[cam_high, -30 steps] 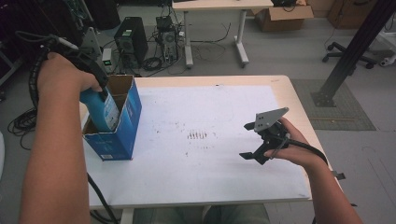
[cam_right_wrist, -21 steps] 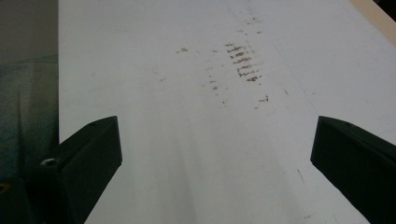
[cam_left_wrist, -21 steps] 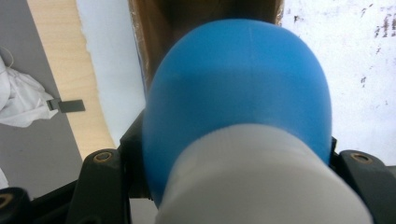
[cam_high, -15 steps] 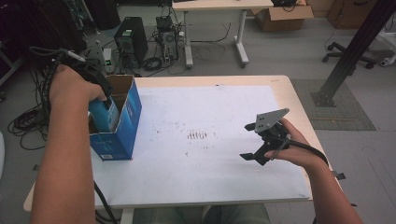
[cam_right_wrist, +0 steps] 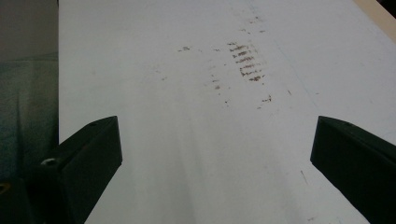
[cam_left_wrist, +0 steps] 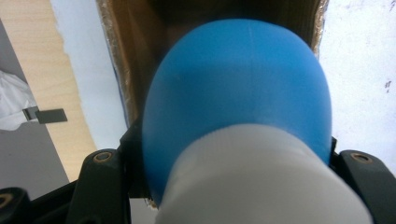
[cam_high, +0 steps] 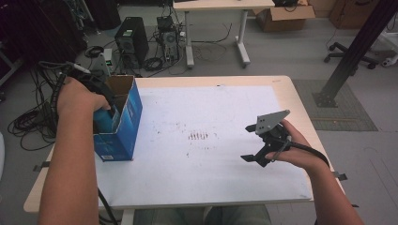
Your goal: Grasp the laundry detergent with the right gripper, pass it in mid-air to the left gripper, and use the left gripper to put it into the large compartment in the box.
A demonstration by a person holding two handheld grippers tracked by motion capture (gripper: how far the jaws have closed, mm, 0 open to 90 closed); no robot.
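Note:
My left gripper is shut on a rounded blue object with a white end. It holds the object nose-down in the open top of a blue cardboard box at the table's left edge. The box's brown inner walls surround the object. In the high view my left hand covers most of the left gripper, and a bit of the blue object shows under it. My right gripper hovers low over the white sheet at the right, jaws open and nothing between them.
Brown smudges mark the middle of the sheet, ahead of the right jaws. The wooden table edge runs along the right. On the floor behind are a computer tower, cables and another table.
My left hand has sunk, taking the blue object deeper into the blue box. The right gripper has stayed where it was.

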